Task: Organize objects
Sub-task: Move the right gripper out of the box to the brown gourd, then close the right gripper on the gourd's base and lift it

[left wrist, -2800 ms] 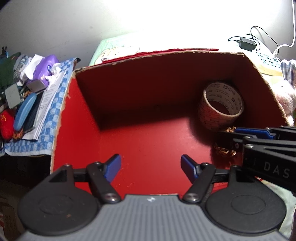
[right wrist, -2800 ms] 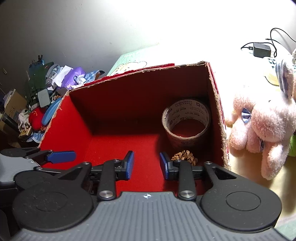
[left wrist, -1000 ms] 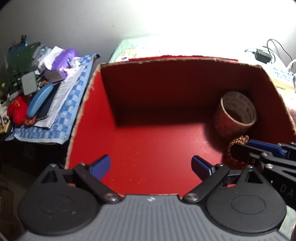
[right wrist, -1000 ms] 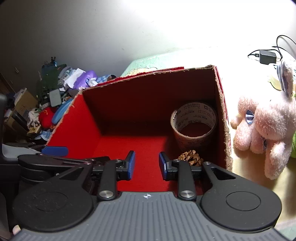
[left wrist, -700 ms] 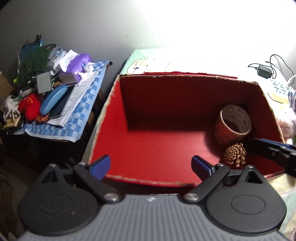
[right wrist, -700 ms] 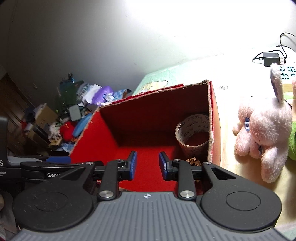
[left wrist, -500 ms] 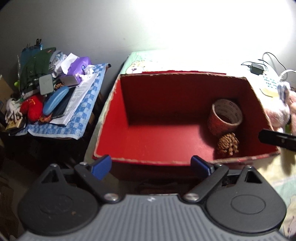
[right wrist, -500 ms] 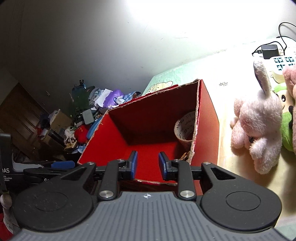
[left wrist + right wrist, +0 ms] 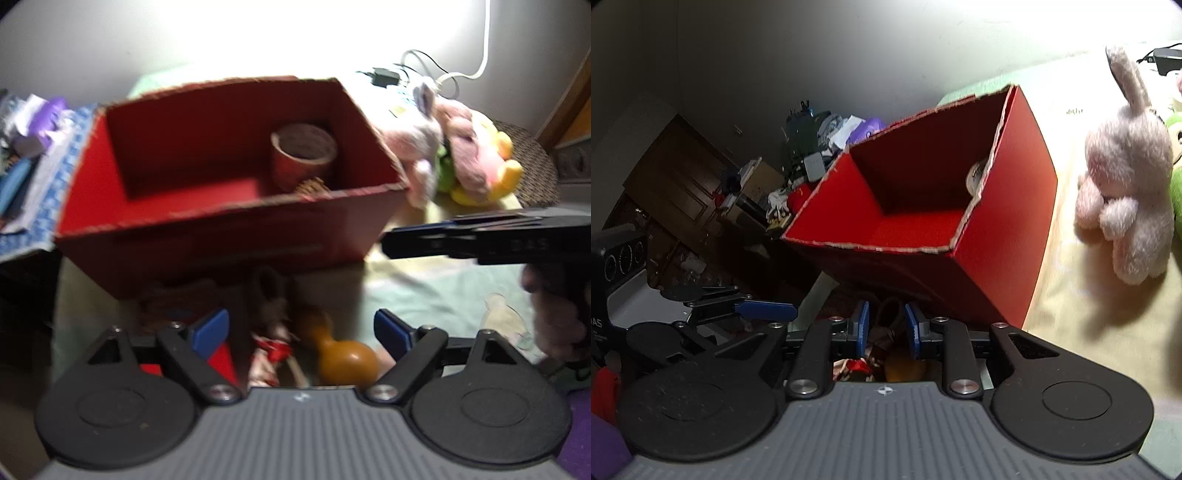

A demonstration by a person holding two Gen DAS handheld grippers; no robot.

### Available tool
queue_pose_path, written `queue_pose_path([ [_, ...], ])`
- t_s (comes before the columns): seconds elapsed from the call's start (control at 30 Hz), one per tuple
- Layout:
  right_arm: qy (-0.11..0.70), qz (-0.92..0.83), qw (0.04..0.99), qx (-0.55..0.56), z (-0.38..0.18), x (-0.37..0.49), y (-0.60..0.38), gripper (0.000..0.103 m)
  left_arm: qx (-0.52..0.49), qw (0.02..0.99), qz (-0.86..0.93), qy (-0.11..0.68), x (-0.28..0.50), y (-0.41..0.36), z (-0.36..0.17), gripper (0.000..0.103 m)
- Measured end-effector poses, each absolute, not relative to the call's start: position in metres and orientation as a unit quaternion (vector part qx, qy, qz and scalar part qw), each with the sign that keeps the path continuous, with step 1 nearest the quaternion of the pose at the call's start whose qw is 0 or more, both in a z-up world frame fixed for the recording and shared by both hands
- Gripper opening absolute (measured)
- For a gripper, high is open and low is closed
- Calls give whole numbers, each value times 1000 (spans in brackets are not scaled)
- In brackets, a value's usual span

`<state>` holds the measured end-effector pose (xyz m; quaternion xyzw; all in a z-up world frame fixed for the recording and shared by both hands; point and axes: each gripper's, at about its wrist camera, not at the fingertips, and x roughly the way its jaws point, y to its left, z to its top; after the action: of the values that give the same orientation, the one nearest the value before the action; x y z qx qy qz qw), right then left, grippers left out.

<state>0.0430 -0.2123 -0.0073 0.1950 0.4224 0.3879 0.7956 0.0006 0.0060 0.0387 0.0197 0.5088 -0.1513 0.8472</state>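
Note:
A red cardboard box (image 9: pixel 207 236) (image 9: pixel 993 258) stands on the pale green cloth. Inside it are a tape roll (image 9: pixel 303 155) and a pine cone (image 9: pixel 312 185). In front of the box lie an orange gourd-shaped object (image 9: pixel 343 354), a small doll with a red bow (image 9: pixel 271 332) and a red item (image 9: pixel 221 360). My left gripper (image 9: pixel 301 328) is open and empty above these. My right gripper (image 9: pixel 886 328) is open and empty, its fingers either side of the doll's dark loop (image 9: pixel 888 317). The right gripper also shows in the left wrist view (image 9: pixel 417 236).
A pink plush rabbit (image 9: pixel 1126 173) (image 9: pixel 417 136) and green-yellow plush toys (image 9: pixel 480 158) lie right of the box. A cluttered side table with a blue checked cloth (image 9: pixel 40 184) stands to the left. A charger and cables (image 9: pixel 388 75) lie behind. A clear plastic item (image 9: pixel 506 317) lies at right.
Both grippers have pulled back out of the box toward me and lowered. The items in front of the box have come into view. The pine cone stays in the box.

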Motion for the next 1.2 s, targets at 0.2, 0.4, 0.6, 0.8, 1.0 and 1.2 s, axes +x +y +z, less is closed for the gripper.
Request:
queue_pose_path([
  [0.2, 489, 379, 760, 201, -40, 49, -204, 25, -13, 815, -169, 554, 1, -9, 7, 86],
  [0.4, 535, 383, 720, 221, -60, 52, -194, 26, -54, 793, -180, 580, 4, -11, -14, 86],
  [0.6, 554, 388, 701, 225, -66, 55, -183, 28, -71, 783, -189, 589, 12, -16, -27, 86],
  [0.8, 568, 391, 692, 215, -70, 56, -167, 31, -76, 766, -193, 608, 24, -19, -49, 86],
  [1.0, 579, 384, 683, 224, -77, 57, -157, 37, -74, 767, -196, 607, 27, -16, -52, 84],
  [1.2, 583, 376, 676, 249, -79, 51, -169, 33, -49, 763, -224, 605, 26, -27, -47, 74],
])
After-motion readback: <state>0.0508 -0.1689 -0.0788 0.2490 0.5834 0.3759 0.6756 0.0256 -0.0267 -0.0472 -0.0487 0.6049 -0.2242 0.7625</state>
